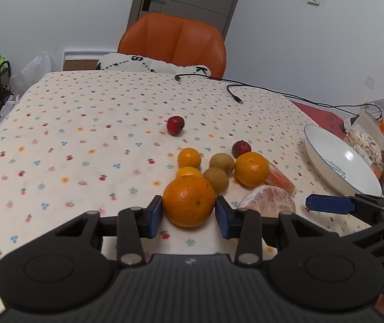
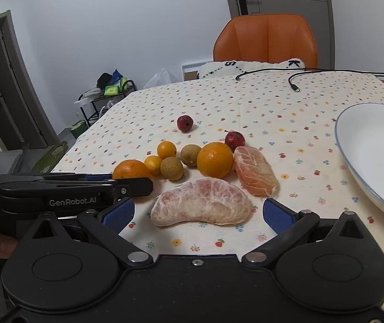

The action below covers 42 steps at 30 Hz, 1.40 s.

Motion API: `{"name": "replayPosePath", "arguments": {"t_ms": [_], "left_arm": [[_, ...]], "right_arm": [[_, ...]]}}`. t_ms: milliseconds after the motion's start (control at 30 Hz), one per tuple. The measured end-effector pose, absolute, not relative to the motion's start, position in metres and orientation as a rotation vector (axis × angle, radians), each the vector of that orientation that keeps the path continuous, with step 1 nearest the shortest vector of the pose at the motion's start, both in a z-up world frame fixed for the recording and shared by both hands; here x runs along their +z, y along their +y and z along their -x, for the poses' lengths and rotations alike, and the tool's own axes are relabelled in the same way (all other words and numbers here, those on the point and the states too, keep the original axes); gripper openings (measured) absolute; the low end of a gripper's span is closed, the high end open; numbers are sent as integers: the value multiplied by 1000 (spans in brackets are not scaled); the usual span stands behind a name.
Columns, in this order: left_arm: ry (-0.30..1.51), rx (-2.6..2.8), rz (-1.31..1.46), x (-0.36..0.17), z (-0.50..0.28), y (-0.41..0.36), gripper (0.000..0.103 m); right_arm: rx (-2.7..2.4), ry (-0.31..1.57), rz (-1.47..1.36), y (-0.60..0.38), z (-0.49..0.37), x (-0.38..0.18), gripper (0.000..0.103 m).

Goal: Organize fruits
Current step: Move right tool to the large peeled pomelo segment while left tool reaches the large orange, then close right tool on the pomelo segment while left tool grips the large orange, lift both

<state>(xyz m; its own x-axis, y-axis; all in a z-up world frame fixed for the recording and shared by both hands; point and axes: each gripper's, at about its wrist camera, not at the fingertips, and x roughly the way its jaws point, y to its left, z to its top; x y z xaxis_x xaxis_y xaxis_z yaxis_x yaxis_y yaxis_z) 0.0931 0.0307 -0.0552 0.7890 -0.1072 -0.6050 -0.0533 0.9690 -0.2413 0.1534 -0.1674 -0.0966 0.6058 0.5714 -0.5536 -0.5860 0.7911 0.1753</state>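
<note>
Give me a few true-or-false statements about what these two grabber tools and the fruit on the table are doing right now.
1. The left gripper has its blue pads on either side of a large orange. True.
2. The white bowl already holds fruit. False: the part in view is empty, and all the fruit lies on the tablecloth.
3. The right gripper is clamped on the peeled citrus segment. False: its fingers stand wide apart, and the segment lies between them untouched.
4. One small red fruit lies apart from the cluster, farther up the table. True.
5. The chair is blue. False: it is orange.
</note>
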Motion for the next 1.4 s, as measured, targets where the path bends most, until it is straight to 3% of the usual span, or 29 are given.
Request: {"name": "replayPosePath", "arguments": {"t_ms": [467, 667, 1400], "left_arm": [[655, 3, 284, -54, -80, 51, 40], [646, -1, 289, -52, -76, 50, 40], [605, -50, 236, -29, -68, 8, 40]], "right_arm": [[609, 643, 143, -142, -157, -110, 103], [592, 617, 175, -140, -155, -108, 88], [609, 510, 55, -193, -134, -83, 87]]}}
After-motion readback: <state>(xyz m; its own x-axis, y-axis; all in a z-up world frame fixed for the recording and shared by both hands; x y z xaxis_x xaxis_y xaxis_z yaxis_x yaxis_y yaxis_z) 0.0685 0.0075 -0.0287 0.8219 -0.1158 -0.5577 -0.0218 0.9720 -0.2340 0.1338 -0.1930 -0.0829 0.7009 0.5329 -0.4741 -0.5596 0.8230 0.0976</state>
